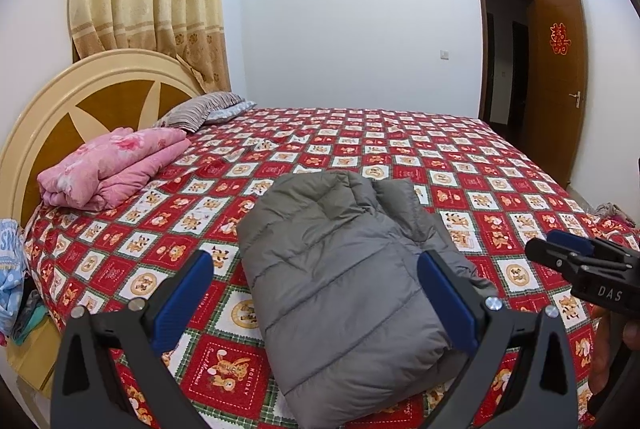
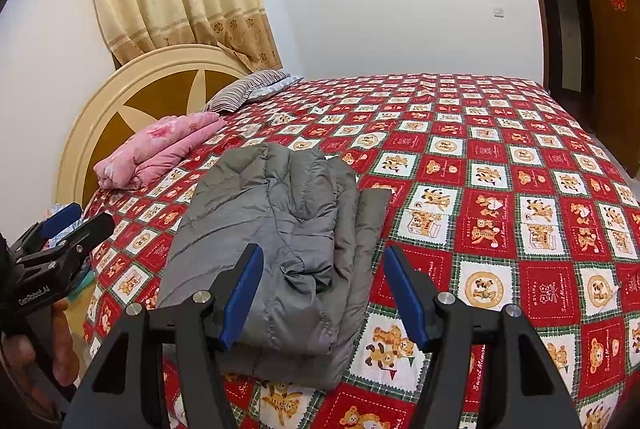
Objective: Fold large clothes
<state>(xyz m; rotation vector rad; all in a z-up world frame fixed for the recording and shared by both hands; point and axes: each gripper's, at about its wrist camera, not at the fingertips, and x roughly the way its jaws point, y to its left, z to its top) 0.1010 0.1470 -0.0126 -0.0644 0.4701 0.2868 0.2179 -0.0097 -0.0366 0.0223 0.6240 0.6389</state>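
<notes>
Grey padded jacket [image 1: 344, 281] lies folded on bedspread [image 1: 460, 165], both tongs apart.

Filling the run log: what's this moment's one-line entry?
jacket: folded on bed | left gripper: open, empty | right gripper: open, empty

"DAS" stands in white on the right gripper [image 1: 570, 249]; "GenRobot.AI" on the left gripper [image 2: 68, 225]; "HOLIDAY" and "Sweet Memories" on the bedspread [image 1: 460, 149] squares; a red double-happiness sign on the door [image 1: 558, 41]

Folded grey jacket [image 1: 344, 269] lies on bedspread [image 1: 460, 157] beyond spread left claw [image 1: 316, 293]
</notes>
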